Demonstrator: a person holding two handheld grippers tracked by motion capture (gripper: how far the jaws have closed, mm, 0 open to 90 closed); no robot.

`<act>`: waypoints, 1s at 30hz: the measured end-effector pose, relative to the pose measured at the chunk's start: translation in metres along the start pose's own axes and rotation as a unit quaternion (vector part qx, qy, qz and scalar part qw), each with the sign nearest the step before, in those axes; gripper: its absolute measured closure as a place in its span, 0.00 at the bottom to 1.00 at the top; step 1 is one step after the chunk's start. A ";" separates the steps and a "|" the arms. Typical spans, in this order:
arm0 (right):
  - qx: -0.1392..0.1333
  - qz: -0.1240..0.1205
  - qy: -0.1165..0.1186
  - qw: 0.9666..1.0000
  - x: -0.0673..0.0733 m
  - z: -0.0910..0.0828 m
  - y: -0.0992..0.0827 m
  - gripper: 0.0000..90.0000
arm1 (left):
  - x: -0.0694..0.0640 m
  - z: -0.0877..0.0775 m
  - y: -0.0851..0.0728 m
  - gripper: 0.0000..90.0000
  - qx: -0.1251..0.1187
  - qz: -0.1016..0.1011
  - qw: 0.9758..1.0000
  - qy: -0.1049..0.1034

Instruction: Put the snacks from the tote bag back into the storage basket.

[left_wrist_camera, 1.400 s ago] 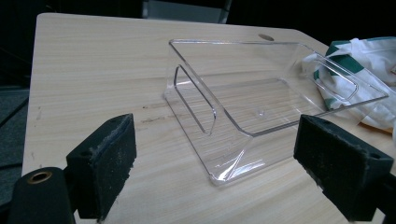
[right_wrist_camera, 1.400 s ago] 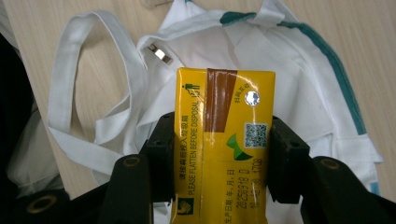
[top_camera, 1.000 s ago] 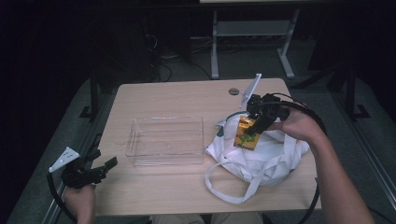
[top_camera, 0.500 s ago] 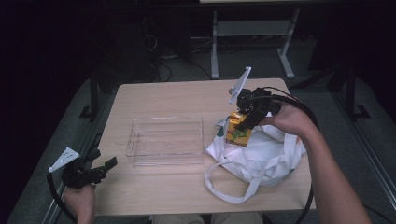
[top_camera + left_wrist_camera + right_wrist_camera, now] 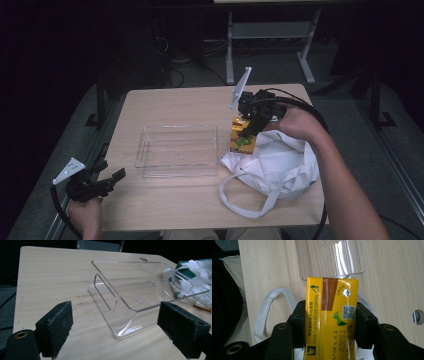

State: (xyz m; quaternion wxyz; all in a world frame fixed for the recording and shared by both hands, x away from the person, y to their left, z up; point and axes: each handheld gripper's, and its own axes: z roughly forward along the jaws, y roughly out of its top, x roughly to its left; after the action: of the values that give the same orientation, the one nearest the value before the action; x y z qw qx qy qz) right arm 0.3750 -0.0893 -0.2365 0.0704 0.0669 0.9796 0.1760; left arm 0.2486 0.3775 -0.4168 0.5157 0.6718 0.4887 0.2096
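Since a second ago the right gripper (image 5: 246, 134) has carried the carton (image 5: 242, 141) up out of the bag (image 5: 272, 162) and toward the tray (image 5: 177, 150); then the carton sat low over the bag's mouth, now it hangs at the bag's edge nearest the tray, just beside the tray's near end wall. The left gripper (image 5: 114, 179) has kept its place by the bench (image 5: 165, 105) corner on the tray's other side.

In the right gripper view the two jaws pinch the carton (image 5: 330, 317) by its narrow sides, its yellow and brown top end pointing at the tray (image 5: 329, 257). A white bag strap (image 5: 265, 312) loops on the bench below it, and a round metal cap (image 5: 418, 316) is set into the bench off to one side.

The left gripper (image 5: 122, 330) stands spread wide with nothing between its pads, aimed at the tray (image 5: 140, 290), which is clear plastic with a handle slot in each end wall. Beyond the tray lies the white and green bag (image 5: 192, 272), touching the tray's far end. Between carton and tray only the tray's own low wall stands.
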 end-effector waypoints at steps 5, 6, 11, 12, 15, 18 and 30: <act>-0.001 -0.007 0.005 1.000 0.000 0.002 0.012 0.58 | 0.000 0.000 0.000 0.14 0.001 0.000 1.000 0.001; -0.001 -0.009 0.008 1.000 0.000 0.003 0.016 0.58 | 0.000 0.000 0.000 0.14 0.001 0.000 1.000 0.001; 0.002 -0.014 0.009 1.000 -0.001 0.006 0.025 0.58 | 0.001 0.000 0.000 0.14 0.000 -0.001 1.000 0.001; 0.002 -0.014 0.009 1.000 -0.001 0.008 0.028 0.58 | 0.001 0.000 0.000 0.14 0.000 -0.001 1.000 0.001; 0.002 -0.017 0.012 1.000 -0.001 0.009 0.032 0.58 | 0.001 0.000 0.000 0.14 0.000 -0.001 1.000 0.001; 0.003 -0.022 0.015 1.000 -0.001 0.012 0.039 0.58 | 0.000 0.000 0.000 0.14 0.001 0.000 1.000 0.001; 0.010 -0.036 0.020 0.999 0.000 0.022 0.060 0.58 | 0.001 0.000 0.000 0.14 0.001 -0.001 1.000 0.001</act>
State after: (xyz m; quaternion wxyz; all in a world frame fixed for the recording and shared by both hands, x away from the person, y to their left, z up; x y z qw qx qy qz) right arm 0.3845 -0.0264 -0.2354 0.0560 0.0284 0.9844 0.1646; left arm 0.2488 0.3782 -0.4168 0.5148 0.6715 0.4900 0.2097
